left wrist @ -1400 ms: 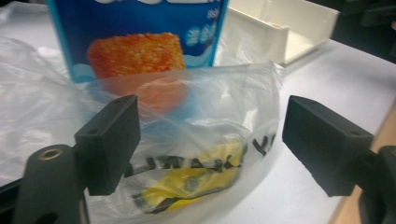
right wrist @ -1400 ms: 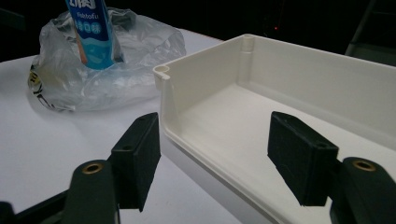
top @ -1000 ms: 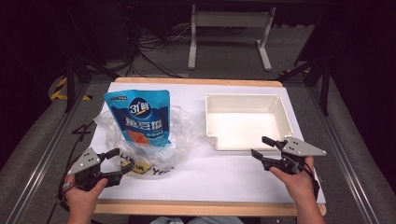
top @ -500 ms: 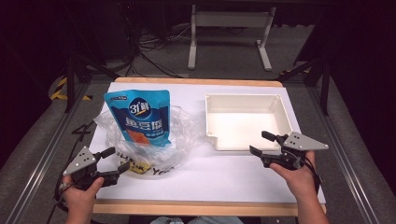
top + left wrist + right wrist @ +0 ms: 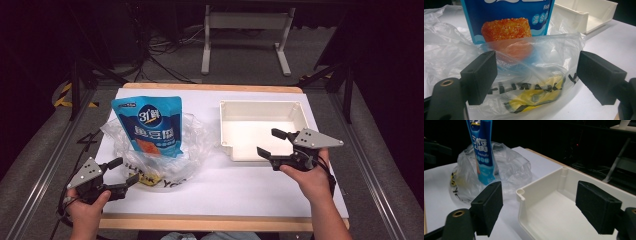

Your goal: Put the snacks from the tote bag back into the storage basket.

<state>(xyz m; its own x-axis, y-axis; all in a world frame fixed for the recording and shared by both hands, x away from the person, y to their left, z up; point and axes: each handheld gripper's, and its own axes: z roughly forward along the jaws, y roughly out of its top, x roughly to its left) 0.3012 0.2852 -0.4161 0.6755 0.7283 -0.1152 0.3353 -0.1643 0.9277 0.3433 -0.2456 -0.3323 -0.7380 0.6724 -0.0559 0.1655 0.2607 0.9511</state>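
Plastic bag [image 5: 529, 75] looked thin, slippery (likely to slump); its rim seemed the best hold. Left gripper [image 5: 121, 176] and right gripper [image 5: 272, 143] had just been opening, jaws spread, pinching nothing.

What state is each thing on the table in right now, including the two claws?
Blue snack pouch: upright, sealed, standing in the bag.
Clear plastic bag: crumpled, open, around the pouch's base.
White tray: empty, flat on the table.
Left claw: open, jaws just been opening, bag's edge between them, not pinched.
Right claw: open, jaws just been opening, nothing held, over the tray's near edge.
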